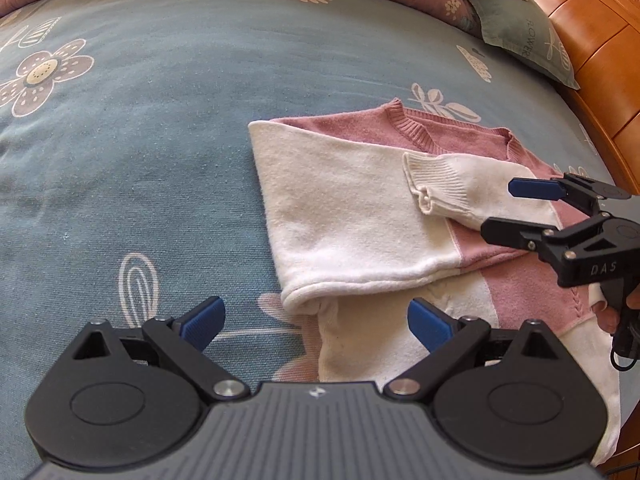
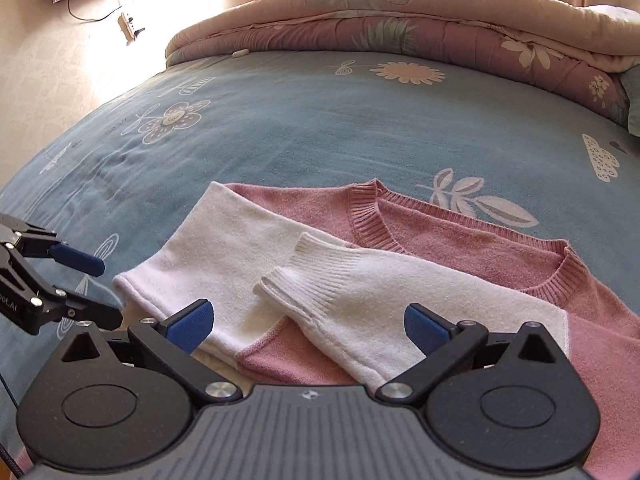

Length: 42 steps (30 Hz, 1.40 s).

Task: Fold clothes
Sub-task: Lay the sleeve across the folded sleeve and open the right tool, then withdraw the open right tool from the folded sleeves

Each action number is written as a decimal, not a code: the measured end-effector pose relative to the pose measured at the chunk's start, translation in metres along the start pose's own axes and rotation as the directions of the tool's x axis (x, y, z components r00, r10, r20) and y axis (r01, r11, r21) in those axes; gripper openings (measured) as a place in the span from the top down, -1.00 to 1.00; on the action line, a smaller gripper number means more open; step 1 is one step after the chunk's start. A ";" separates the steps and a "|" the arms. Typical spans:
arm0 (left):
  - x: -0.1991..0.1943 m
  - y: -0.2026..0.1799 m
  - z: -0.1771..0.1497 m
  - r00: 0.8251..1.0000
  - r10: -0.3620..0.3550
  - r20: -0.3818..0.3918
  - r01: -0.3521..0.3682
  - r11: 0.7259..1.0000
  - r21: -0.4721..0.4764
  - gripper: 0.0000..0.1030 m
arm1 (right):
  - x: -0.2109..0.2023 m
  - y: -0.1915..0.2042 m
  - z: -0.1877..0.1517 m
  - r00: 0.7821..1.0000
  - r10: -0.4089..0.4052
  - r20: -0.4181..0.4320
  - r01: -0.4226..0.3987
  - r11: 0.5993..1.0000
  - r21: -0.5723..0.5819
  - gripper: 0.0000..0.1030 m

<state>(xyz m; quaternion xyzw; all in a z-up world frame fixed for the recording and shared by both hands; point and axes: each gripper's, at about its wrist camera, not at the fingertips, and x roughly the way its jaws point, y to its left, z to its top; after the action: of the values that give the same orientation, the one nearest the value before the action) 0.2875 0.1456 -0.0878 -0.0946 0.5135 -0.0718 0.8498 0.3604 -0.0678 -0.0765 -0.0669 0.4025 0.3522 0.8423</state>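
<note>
Sweater [image 2: 460,248] is lying on bed [image 2: 300,140], both sleeves crossed inward; left hand-held gripper [image 1: 316,326] and right hand-held gripper [image 2: 308,326] are hovering wide open, empty. Likely mid-fold; body fold probably next.

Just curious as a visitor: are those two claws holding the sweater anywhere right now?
No. The left gripper and right gripper are open above the sweater, holding nothing.
</note>
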 end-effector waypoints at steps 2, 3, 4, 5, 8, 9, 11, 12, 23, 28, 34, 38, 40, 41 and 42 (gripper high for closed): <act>0.000 0.001 0.000 1.000 0.003 0.000 -0.003 1.000 -0.002 -0.90 | 0.009 -0.005 0.003 1.000 -0.003 0.003 0.003 0.999 0.046 -1.00; 0.001 0.002 0.000 1.000 0.007 -0.002 -0.007 1.000 -0.004 -0.90 | 0.015 -0.008 0.003 1.000 0.003 -0.004 -0.002 0.997 0.080 -1.00; 0.001 0.003 0.000 1.000 0.013 -0.003 -0.013 1.000 -0.007 -0.90 | 0.021 -0.010 0.002 1.000 0.009 -0.012 -0.007 0.993 0.115 -1.00; 0.001 0.003 -0.001 1.000 0.017 -0.003 -0.017 1.000 -0.009 -0.90 | 0.026 -0.011 0.001 1.000 0.019 -0.019 -0.016 0.990 0.138 -1.00; 0.000 0.005 -0.002 1.000 0.021 -0.013 -0.022 1.000 -0.017 -0.90 | 0.035 0.000 -0.005 0.996 0.071 -0.046 -0.064 0.987 0.149 -1.00; 0.000 0.005 -0.002 1.000 0.023 -0.018 -0.023 1.000 -0.018 -0.90 | 0.035 0.004 -0.005 0.994 0.091 -0.061 -0.082 0.988 0.133 -1.00; -0.001 0.002 -0.001 0.999 0.025 -0.020 -0.025 1.000 -0.007 -0.90 | 0.028 0.006 -0.004 0.992 0.106 -0.070 -0.097 0.988 0.122 -1.00; -0.002 -0.001 0.001 1.000 0.027 -0.017 -0.027 1.000 0.003 -0.90 | 0.021 0.002 -0.005 0.993 0.096 -0.063 -0.087 0.987 0.133 -1.00; 0.011 -0.060 0.028 1.000 -0.019 0.020 0.016 0.993 0.114 -0.90 | -0.088 -0.090 -0.061 0.902 -0.431 0.029 0.418 0.889 0.185 -1.00; 0.028 -0.102 0.036 0.999 -0.055 -0.001 0.054 0.985 0.163 -0.90 | -0.080 -0.126 -0.102 0.921 -0.374 -0.109 0.390 0.874 0.292 -1.00; 0.040 -0.160 0.063 0.994 -0.113 -0.003 0.111 0.964 0.240 -0.90 | -0.107 -0.120 -0.104 0.909 -0.418 0.001 0.401 0.873 0.279 -1.00; 0.051 -0.211 0.096 0.968 -0.253 0.002 0.245 0.939 0.241 -0.90 | -0.097 -0.123 -0.121 0.926 -0.375 -0.047 0.375 0.898 0.231 -1.00; 0.064 -0.244 0.111 0.939 -0.343 -0.027 0.339 0.908 0.247 -0.90 | -0.094 -0.122 -0.123 0.929 -0.367 -0.035 0.367 0.911 0.187 -1.00; 0.071 -0.262 0.118 0.921 -0.386 -0.045 0.385 0.889 0.248 -0.90 | -0.093 -0.122 -0.124 0.931 -0.363 -0.029 0.362 0.915 0.177 -1.00; 0.079 -0.279 0.124 0.903 -0.425 -0.068 0.428 0.870 0.246 -0.90 | -0.093 -0.123 -0.126 0.933 -0.359 -0.022 0.357 0.919 0.170 -1.00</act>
<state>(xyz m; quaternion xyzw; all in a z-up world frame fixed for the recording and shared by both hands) 0.4274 -0.1319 -0.0340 -0.0949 0.4714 -0.3233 0.8151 0.3207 -0.2587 -0.1142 -0.0652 0.4082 0.1569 0.8970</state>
